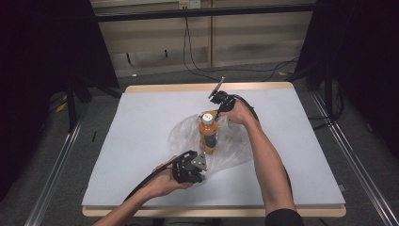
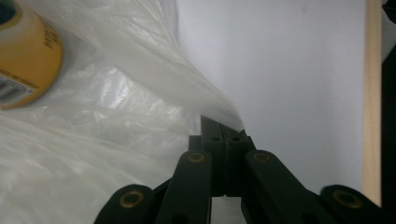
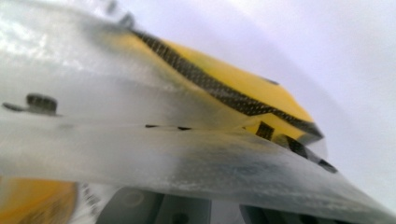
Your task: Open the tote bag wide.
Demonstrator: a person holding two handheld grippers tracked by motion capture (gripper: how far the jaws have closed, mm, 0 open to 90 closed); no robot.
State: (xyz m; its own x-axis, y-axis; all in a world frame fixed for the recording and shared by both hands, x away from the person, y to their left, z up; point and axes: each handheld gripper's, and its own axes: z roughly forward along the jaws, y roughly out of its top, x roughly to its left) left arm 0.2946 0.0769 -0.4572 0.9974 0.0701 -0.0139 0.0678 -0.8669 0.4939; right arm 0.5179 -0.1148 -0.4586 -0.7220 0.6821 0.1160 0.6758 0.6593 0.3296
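Observation:
A clear plastic bag (image 1: 183, 134) lies crumpled at the table's middle with an orange bottle (image 1: 208, 134) in it, white cap toward the far side. My left gripper (image 1: 201, 173) sits at the bag's near edge. In the left gripper view its jaws (image 2: 223, 128) are shut on a fold of the bag (image 2: 116, 93), and the bottle (image 2: 28, 60) is at upper left. My right gripper (image 1: 211, 112) is at the bag's far end by the cap. In the right gripper view the film (image 3: 140, 149) stretches blurred across its yellow-faced jaws (image 3: 313, 144), which pinch it.
The table (image 1: 141, 113) has a pale blue-grey top with a wooden rim (image 2: 372, 93). Cables trail from both grippers, and more lie on the floor beyond the far edge. Dark stands flank the table left and right.

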